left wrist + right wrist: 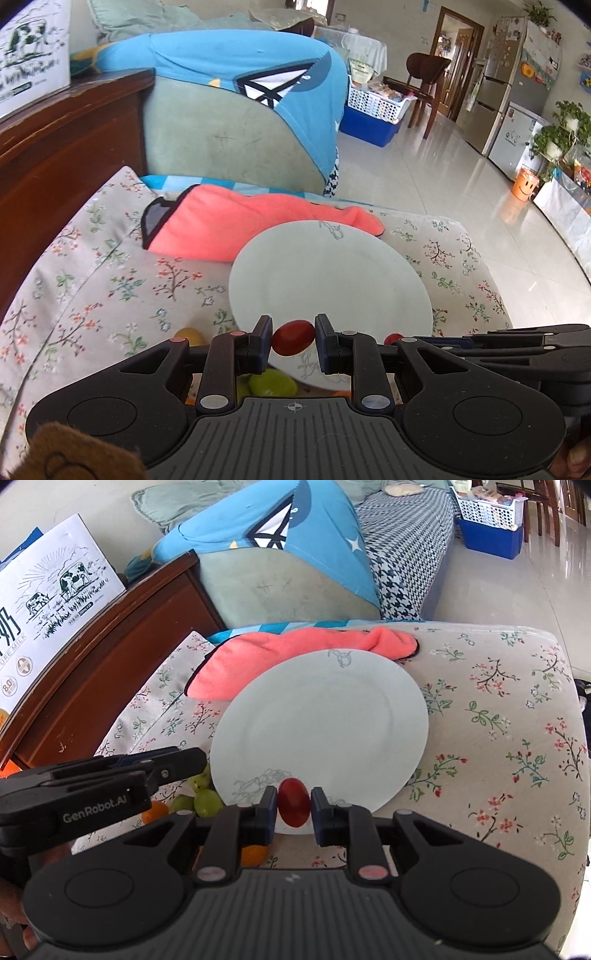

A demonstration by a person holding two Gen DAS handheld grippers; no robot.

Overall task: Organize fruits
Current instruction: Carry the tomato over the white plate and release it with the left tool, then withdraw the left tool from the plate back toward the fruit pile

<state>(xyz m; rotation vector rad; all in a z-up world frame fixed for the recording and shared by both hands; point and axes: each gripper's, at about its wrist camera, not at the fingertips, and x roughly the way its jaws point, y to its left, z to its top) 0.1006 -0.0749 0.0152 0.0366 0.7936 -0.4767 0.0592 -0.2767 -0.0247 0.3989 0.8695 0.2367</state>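
Over the near edge of the empty white plate (321, 716), the left claw (293, 341) and right claw (293, 806) are each clamped on a red cherry tomato (293, 342), so nothing is placed yet. Green grapes (203, 801) and an orange fruit (155, 810) lie left of the plate on the flowered cloth (498, 738). Only the left view shows a yellow fruit (190, 336); only the right view shows the whole plate.

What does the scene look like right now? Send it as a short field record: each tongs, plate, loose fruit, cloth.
left tongs: shut on a red cherry tomato, over the plate's near rim
right tongs: shut on a second red tomato, also over the near rim
plate: white, nothing lying on it
loose fruit: green grapes and an orange fruit beside the plate
cloth: coral, behind the plate
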